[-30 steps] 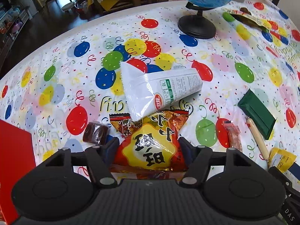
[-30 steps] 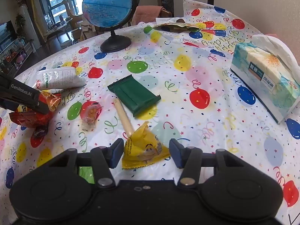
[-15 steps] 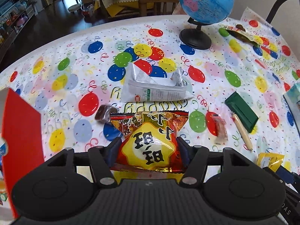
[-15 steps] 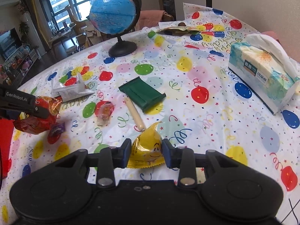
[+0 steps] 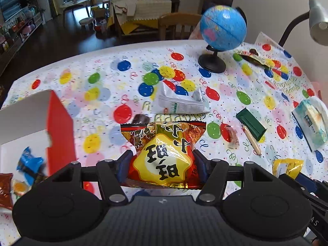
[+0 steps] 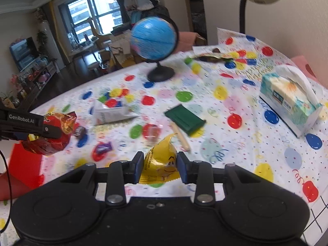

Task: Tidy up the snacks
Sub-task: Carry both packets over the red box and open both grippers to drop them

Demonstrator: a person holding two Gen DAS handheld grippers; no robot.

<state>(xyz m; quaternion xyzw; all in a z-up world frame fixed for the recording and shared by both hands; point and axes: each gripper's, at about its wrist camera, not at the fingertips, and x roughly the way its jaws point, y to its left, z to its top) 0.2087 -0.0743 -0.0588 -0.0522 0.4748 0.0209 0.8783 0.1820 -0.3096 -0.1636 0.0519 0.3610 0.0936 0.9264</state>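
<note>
My left gripper (image 5: 162, 165) is shut on a red and yellow snack bag (image 5: 164, 153) and holds it above the table, next to a red box (image 5: 59, 131) at the left that holds several snacks. My right gripper (image 6: 160, 167) is shut on a small yellow packet (image 6: 162, 162), lifted off the table. The right wrist view shows the left gripper with the red bag (image 6: 49, 135) at the far left. On the table lie a white pouch (image 5: 180, 102), a green bar (image 5: 251, 123), a sausage stick (image 5: 251, 140), a red candy (image 5: 232, 136) and a brown candy (image 5: 140, 119).
A blue globe (image 5: 222, 28) on a black stand is at the back. A tissue box (image 6: 291, 106) sits at the right. A lamp (image 5: 318, 22) stands at the far right. A torn wrapper (image 5: 255, 58) lies near the globe. A purple candy (image 6: 103, 148) lies near the red box.
Both grippers have risen and pulled back with their snacks. The left one has moved left, so the red box and its contents now show. The right gripper's yellow packet has left the table.
</note>
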